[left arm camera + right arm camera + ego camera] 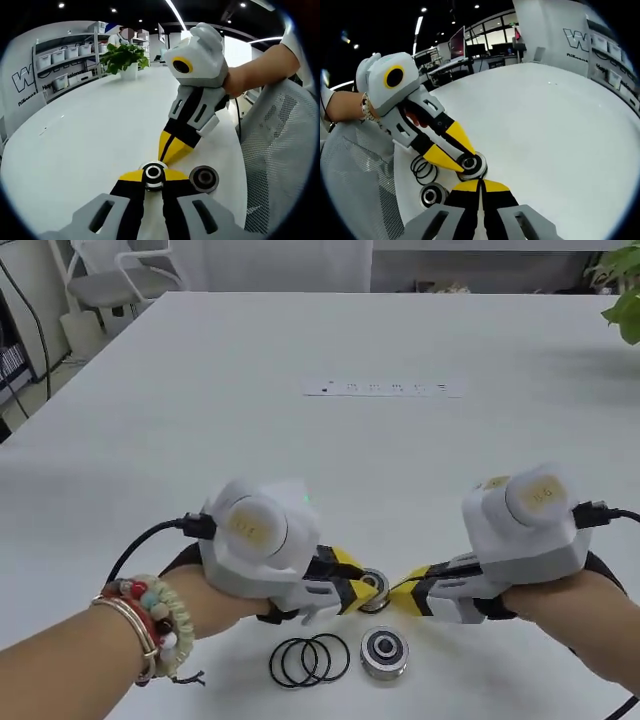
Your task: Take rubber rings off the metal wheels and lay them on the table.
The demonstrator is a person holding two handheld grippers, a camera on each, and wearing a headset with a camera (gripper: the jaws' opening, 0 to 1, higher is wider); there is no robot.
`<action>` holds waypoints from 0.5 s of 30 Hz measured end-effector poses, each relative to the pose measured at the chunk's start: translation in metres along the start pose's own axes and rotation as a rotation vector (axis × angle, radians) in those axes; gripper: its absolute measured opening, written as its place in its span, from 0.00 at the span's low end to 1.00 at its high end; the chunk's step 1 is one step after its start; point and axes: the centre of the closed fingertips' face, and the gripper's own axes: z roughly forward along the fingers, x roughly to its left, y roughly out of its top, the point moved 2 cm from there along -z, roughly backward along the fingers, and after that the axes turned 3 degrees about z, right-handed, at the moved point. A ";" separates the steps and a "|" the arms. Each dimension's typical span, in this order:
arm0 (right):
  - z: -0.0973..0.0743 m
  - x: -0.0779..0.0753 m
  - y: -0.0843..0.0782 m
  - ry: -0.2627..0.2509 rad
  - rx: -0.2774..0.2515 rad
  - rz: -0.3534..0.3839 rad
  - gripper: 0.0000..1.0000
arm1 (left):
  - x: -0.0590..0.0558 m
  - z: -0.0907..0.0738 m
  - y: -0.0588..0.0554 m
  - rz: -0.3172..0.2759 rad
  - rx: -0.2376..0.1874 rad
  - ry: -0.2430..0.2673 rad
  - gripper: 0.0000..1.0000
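At the near edge of the white table (200,420), head view: the two grippers meet tip to tip.

- Left gripper (362,591): jaws clenched on a metal wheel (374,586), one yellow tip on either side of it. In the left gripper view the wheel sits between the tips with its hub facing the camera. It is lifted clear of the table.
- Right gripper (402,592): comes in from 3 o'clock of the wheel, jaws pressed together with only a thin dark line between the yellow tips. The tips touch the wheel's rim. Whether a ring is pinched between them cannot be told.
- Rubber rings (308,659): black, thin, overlapping loops lying flat on the table at 7 o'clock of the held wheel, under the left gripper's body. They are apart from both grippers.
- Second wheel (384,651): lies flat on the table at 6 o'clock of the held wheel and just beside the rings, at their 3 o'clock. No gripper is touching it.
- Power strip (383,388): white, flat on the table, well apart at 12 o'clock.
- Person: beaded bracelets (150,625) on the left wrist.
- Background: plant (625,300) at 2 o'clock past the table's far edge, chair (115,280) at 10 o'clock.
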 end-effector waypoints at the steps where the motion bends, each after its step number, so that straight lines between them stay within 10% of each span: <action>1: 0.000 -0.001 0.000 0.000 -0.002 0.012 0.00 | 0.000 0.000 0.000 0.000 0.000 0.000 0.08; 15: -0.002 -0.003 0.001 0.008 -0.033 0.166 0.00 | 0.000 0.000 0.001 0.007 -0.001 0.001 0.08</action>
